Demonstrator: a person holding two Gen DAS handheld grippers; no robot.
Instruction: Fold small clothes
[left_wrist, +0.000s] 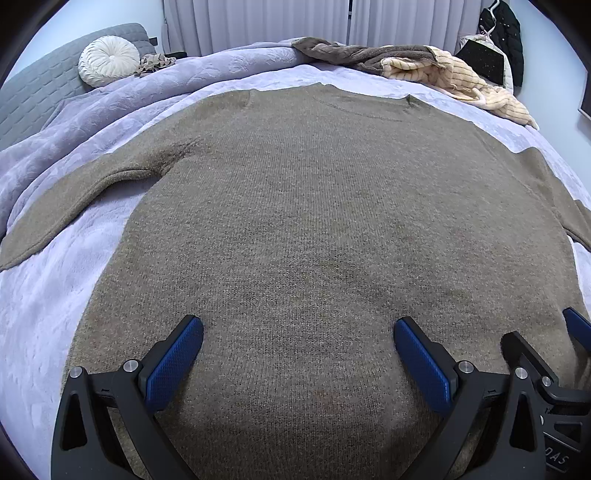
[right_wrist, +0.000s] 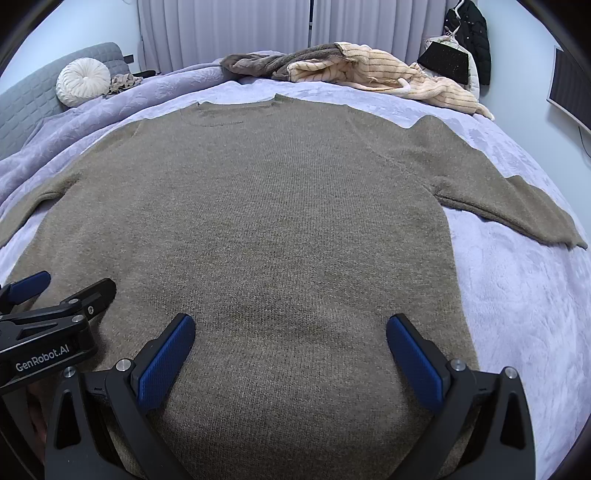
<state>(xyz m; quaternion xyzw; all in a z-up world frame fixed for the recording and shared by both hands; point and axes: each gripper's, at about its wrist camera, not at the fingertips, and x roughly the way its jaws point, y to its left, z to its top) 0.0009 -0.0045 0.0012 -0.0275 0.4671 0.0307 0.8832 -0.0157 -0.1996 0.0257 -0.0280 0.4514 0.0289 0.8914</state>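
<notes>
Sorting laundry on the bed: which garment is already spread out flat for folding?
The brown sweater, lying flat with sleeves out under both open grippers. The striped cream garment and dark brown one lie crumpled behind it.

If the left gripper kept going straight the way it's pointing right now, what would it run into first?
Most likely the flat brown knit sweater. The left gripper, jaws open, hangs low over the sweater's body, aimed toward the neckline. Depth is unclear, but its line seems to meet knit fabric before the lavender bedspread.
</notes>
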